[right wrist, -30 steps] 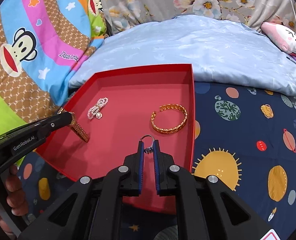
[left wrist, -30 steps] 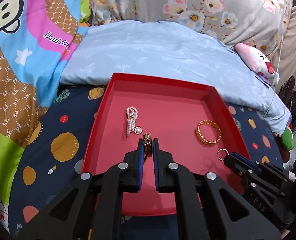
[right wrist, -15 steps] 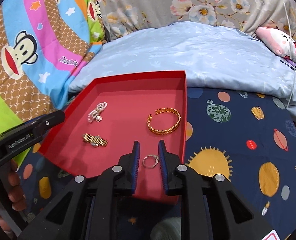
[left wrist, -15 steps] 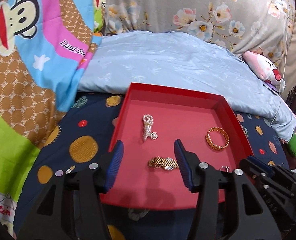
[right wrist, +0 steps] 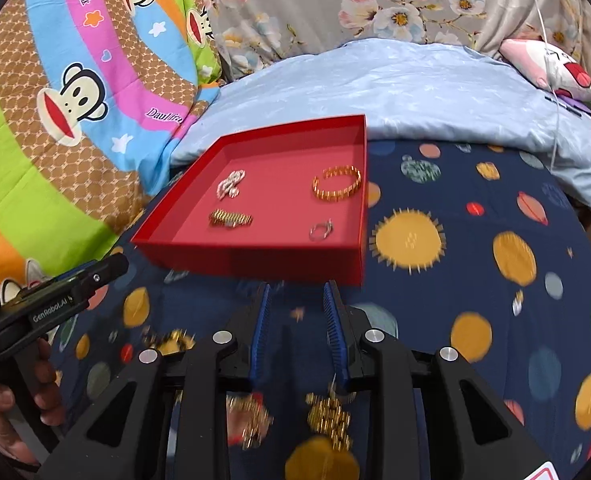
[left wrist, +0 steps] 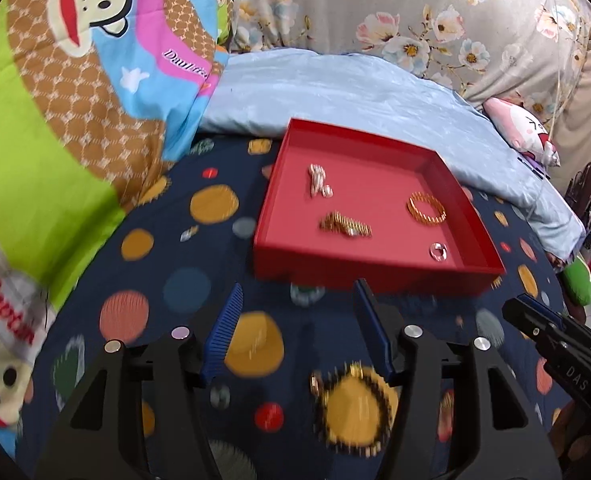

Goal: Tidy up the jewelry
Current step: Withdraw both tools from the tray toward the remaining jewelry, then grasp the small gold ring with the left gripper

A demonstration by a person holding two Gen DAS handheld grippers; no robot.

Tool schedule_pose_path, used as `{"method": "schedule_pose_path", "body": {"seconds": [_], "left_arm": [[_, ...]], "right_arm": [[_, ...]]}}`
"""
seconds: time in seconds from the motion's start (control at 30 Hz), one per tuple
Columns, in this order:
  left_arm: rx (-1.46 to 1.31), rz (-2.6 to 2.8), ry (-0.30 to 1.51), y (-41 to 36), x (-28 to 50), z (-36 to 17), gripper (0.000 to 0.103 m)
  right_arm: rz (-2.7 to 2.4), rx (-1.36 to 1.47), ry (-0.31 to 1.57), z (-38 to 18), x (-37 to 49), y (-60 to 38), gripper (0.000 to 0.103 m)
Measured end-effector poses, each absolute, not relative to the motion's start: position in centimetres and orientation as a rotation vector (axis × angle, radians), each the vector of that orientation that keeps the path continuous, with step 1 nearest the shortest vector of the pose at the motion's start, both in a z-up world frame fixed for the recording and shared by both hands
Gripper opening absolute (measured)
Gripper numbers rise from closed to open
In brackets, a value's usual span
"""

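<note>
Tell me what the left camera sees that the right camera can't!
Only the left wrist view shows a green plush toy at the right edge and a cap-wearing cartoon print at lower left. Only the right wrist view shows the person's hand holding the left tool's handle, and loose gold jewelry on the bedspread under the right tool. Both show the red tray holding pearls, a gold chain, a gold bangle and a silver ring.
</note>
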State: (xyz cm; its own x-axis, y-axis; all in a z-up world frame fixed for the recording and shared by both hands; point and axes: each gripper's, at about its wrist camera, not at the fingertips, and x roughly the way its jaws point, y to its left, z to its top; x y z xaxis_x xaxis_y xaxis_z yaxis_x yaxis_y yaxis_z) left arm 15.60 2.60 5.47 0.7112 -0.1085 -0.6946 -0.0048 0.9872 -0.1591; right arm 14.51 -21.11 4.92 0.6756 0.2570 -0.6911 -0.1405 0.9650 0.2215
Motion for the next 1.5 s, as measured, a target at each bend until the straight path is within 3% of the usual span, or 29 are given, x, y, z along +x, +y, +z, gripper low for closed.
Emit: {"method": "schedule_pose_path", "body": {"seconds": [0.87, 1.07, 1.2, 1.5], "left_arm": [[-0.1, -0.101, 0.894, 0.4, 5.4, 0.4, 0.053], [-0.091, -0.09, 0.884, 0.2, 5.4, 0.2, 0.043], [-0.081, -0.089, 0.878, 0.2, 5.5, 0.2, 0.025], [-0.088, -0.112, 0.878, 0.3, 5.4, 0.3, 0.021]], "right_arm": [[0.232, 0.198, 0.915, 0.3, 5.0, -21.7, 0.029], [0.231, 0.185, 0.91, 0.2, 5.0, -21.4, 0.033], [0.224, 0.168, 0.906, 0.1, 5.1, -21.1, 0.034], [0.224, 0.165, 0.905, 0.1, 5.1, -21.0, 0.036]]}}
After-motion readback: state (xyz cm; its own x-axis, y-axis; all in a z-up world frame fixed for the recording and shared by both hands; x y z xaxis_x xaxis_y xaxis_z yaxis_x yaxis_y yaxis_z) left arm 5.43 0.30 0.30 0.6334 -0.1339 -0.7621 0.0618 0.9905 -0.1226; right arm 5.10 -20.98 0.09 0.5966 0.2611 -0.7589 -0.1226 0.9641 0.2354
